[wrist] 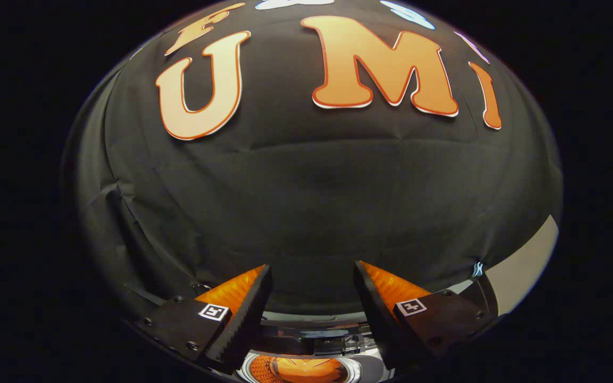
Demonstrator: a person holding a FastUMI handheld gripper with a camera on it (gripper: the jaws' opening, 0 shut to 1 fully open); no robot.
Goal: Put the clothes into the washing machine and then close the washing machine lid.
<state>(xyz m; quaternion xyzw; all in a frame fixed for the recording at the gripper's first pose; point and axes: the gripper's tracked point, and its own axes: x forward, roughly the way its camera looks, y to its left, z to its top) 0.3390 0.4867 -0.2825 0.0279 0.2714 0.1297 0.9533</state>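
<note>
The gripper (312,274) points at the booth's black cloth wall (306,202), its jaws spread wide with nothing between them; the 2 fingers (248,308) touch nothing. Directly below the fingers sits the washing machine (306,340), seen from above: a shiny rim and, inside it, the round drum opening (301,369), which shows a warm orange glow. Whether clothes lie inside cannot be told. Right of the machine, a pale strip (524,266) edges the cloth.
</note>
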